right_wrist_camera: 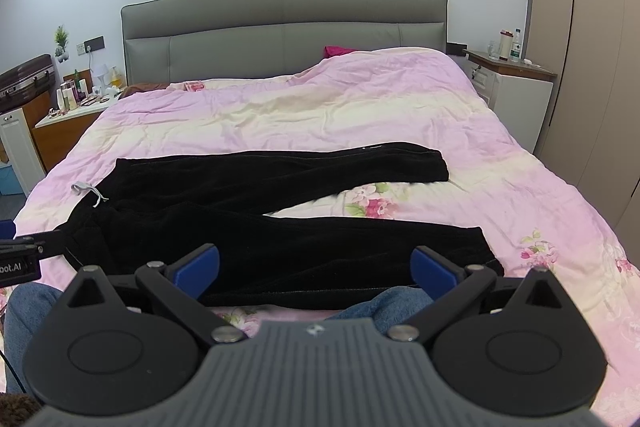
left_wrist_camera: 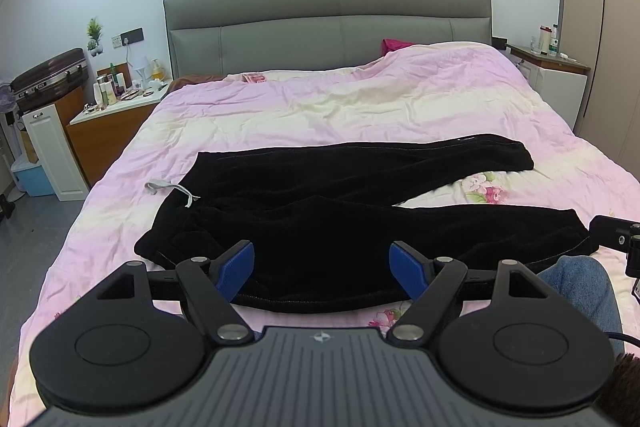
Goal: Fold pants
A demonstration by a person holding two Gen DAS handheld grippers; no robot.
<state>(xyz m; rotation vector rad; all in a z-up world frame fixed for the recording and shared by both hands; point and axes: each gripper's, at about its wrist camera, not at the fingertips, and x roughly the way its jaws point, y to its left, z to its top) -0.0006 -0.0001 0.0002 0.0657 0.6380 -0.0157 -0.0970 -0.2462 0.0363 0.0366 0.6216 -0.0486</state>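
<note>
Black pants (left_wrist_camera: 320, 203) lie spread flat across the pink bed cover (left_wrist_camera: 320, 107), waist at the left with a grey drawstring (left_wrist_camera: 172, 189), both legs running right and splayed apart. They also show in the right wrist view (right_wrist_camera: 260, 219). My left gripper (left_wrist_camera: 322, 267) is open and empty, hovering above the near leg close to the bed's front edge. My right gripper (right_wrist_camera: 316, 269) is open and empty, above the near leg toward its cuff (right_wrist_camera: 476, 247). The right gripper's body shows at the edge of the left wrist view (left_wrist_camera: 616, 239).
A grey headboard (left_wrist_camera: 328, 23) stands at the far end. A nightstand with bottles (left_wrist_camera: 116, 103) is at the left, a white nightstand (left_wrist_camera: 556, 75) at the right. A blue-jeaned knee (right_wrist_camera: 372, 307) presses against the bed's front edge. A wardrobe (right_wrist_camera: 592, 67) lines the right wall.
</note>
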